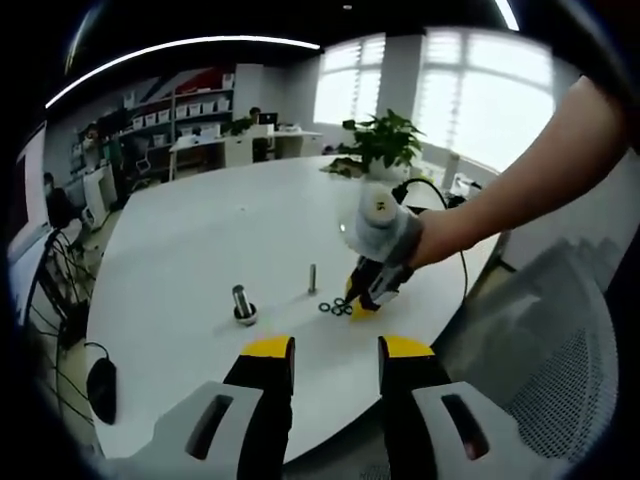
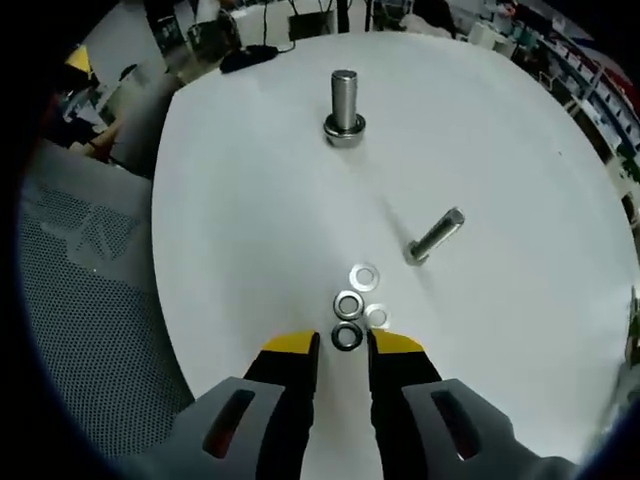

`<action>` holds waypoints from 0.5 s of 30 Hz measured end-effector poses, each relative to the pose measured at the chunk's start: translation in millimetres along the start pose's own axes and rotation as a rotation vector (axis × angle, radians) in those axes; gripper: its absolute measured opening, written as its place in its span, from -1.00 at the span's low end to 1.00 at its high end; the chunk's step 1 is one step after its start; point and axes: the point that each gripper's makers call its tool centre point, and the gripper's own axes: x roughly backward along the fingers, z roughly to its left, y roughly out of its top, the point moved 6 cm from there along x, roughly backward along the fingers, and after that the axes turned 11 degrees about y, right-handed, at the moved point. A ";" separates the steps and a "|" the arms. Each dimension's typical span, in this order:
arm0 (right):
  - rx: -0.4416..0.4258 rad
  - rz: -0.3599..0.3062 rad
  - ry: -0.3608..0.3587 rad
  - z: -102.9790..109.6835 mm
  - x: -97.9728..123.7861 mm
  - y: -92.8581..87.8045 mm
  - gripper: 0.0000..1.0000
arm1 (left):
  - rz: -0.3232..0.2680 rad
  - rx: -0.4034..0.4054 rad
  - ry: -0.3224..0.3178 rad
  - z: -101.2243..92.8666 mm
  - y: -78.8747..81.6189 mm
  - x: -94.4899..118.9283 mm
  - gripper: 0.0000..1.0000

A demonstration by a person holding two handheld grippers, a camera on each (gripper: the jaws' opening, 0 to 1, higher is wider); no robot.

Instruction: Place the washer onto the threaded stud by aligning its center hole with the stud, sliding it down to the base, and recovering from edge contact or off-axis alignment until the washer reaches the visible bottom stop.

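Risk: right gripper (image 2: 346, 345) descending on cluster of four small metal ring washers (image 2: 358, 303) near tabletop's near edge; jaws part-open, empty. Washers touching, so pinch may lift two or skid one away. Upright silver threaded stud (image 2: 343, 104) stands well apart mid-table; smaller grey bolt (image 2: 434, 237) nearer could snag. Left gripper (image 1: 336, 352) open, empty, hovering off edge.

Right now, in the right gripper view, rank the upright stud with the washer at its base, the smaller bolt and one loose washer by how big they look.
1. Upright stud
2. Smaller bolt, though tilt and distance make these two unsure
3. Loose washer, clearly smallest
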 end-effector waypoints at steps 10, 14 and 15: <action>0.044 0.013 0.024 0.3 -2.0 2.8 -0.71 | 0.017 -0.002 0.001 0.1 -2.5 -1.6 -0.37; 0.044 0.014 0.034 -1.3 -2.8 3.5 -0.72 | 0.024 -0.001 0.002 0.3 -3.3 -2.0 -0.37; 0.048 0.015 0.035 -1.1 -2.8 3.6 -0.73 | 0.025 -0.002 0.002 0.2 -3.4 -2.2 -0.37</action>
